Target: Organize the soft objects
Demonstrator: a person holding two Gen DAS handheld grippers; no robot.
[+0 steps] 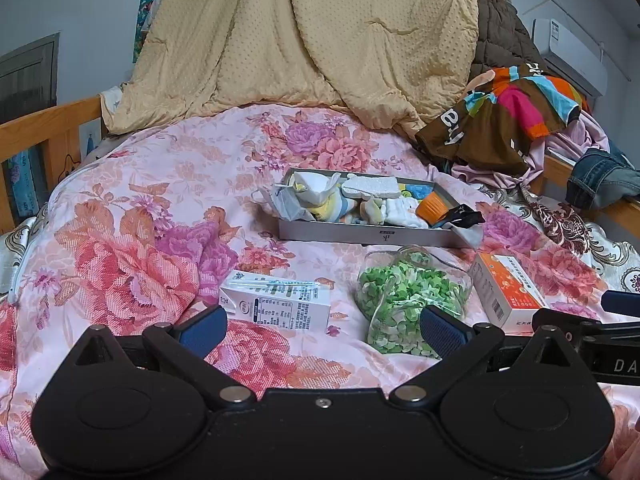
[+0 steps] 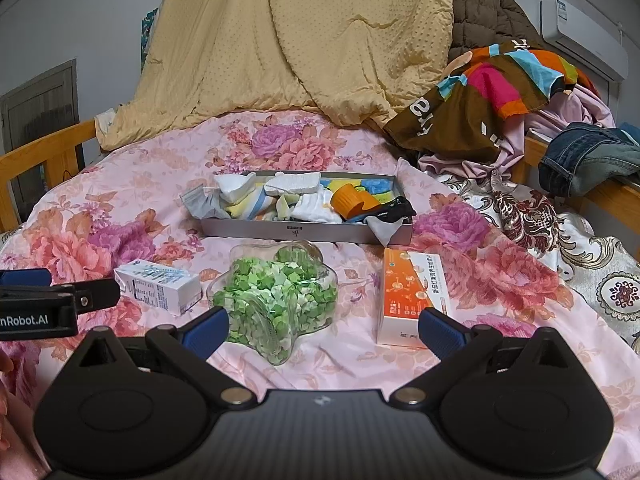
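Observation:
A grey tray (image 1: 372, 236) (image 2: 288, 232) on the floral bedspread holds several soft items: socks, a face mask (image 1: 286, 200) (image 2: 200, 202), white foam pieces, coloured sponges, an orange cup (image 1: 431, 205) (image 2: 349, 199) and a black cloth. In front of it lie a white milk carton (image 1: 280, 304) (image 2: 160, 286), a clear star-shaped jar of green paper stars (image 1: 408, 296) (image 2: 276, 296) and an orange-and-white box (image 1: 504, 292) (image 2: 412, 296). My left gripper (image 1: 322, 326) is open and empty, low over the bedspread. My right gripper (image 2: 322, 326) is open and empty, just behind the jar and box.
A beige quilt (image 1: 320, 40) is heaped at the back. Colourful clothes (image 1: 500, 116) and jeans (image 1: 600, 176) pile at the right over a wooden bed rail (image 1: 48, 128). The other gripper shows at the edge of each view, the right one (image 1: 592, 320), the left one (image 2: 60, 300).

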